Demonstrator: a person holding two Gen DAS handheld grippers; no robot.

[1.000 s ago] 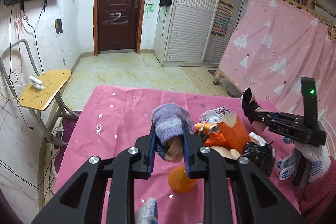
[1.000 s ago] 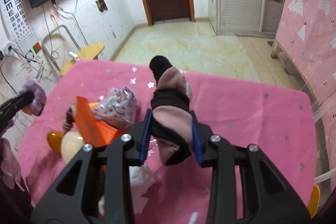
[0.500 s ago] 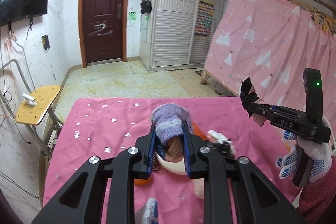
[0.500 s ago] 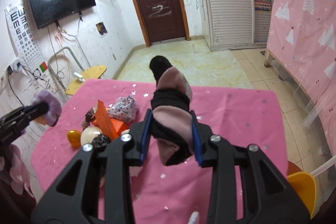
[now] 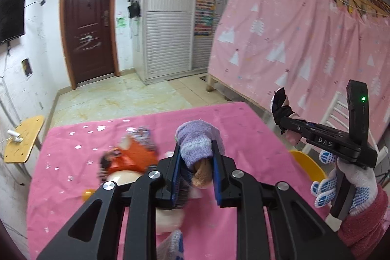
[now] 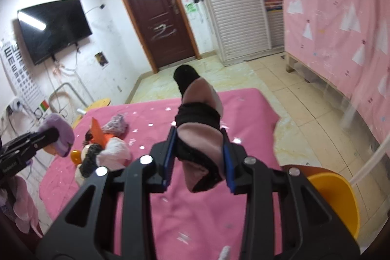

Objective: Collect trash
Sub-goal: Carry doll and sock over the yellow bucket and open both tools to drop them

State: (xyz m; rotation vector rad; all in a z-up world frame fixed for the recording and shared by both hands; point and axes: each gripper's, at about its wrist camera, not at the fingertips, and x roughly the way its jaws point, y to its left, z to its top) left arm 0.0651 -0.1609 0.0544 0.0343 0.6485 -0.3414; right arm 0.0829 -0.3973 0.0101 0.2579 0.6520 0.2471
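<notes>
While two hand-held grippers hang above a table draped in a pink cloth (image 5: 234, 123), each one carries a single sock. From its own wrist camera, the left gripper (image 5: 196, 171) is seen clamped on a purple sock (image 5: 195, 145) with a tan end, raised clear of the cloth and angled downward. Over on the right, the right gripper (image 6: 198, 157) is clamped on a pink-and-black sock (image 6: 199, 123) that sticks up between its blue pads, also above the cloth.

A small heap of trash (image 6: 102, 148) lies on the cloth near the left side: one orange box, one patterned wrapper, a white crumpled wad, a dark lump and one small orange ball, some of it blurred. One yellow chair (image 6: 336, 196) stands just beside the table's right edge.

Only the left camera shows the person's right hand (image 5: 348, 189), in a white glove with blue dots and a red cuff, gripping the handle upright. Only the right camera shows the wall-mounted television (image 6: 53, 28), the eye chart and the round clock.
</notes>
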